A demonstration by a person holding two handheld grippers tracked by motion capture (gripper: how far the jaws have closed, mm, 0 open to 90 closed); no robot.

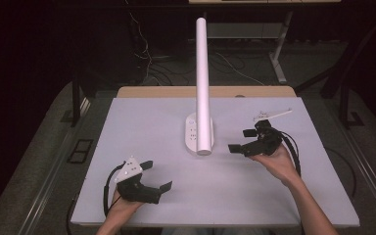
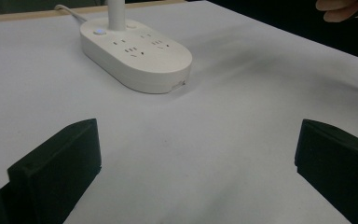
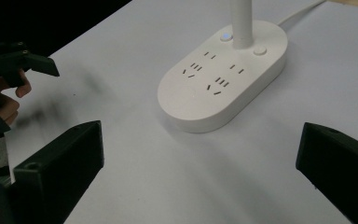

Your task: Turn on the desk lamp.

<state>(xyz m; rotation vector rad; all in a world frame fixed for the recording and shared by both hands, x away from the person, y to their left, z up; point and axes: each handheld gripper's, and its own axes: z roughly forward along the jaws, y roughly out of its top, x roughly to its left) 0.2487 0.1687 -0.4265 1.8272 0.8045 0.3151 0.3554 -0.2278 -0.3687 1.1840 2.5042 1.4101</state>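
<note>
Beside socket base (image 3: 223,77), lit button (image 3: 224,36), left hand-held gripper (image 3: 9,88) opposite

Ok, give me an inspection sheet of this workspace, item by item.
Surface: white table, bare apart from the lamp.
Job's things: white lamp base with sockets and buttons, one lit; white lamp tube rising from it.
Clutter: nothing seen.
Grippers: left gripper open, empty; right gripper open, empty; both held either side of the base.
Cables: white cord leaving the base; black gripper cable.
Surroundings: dark floor, loose wires behind table.
</note>
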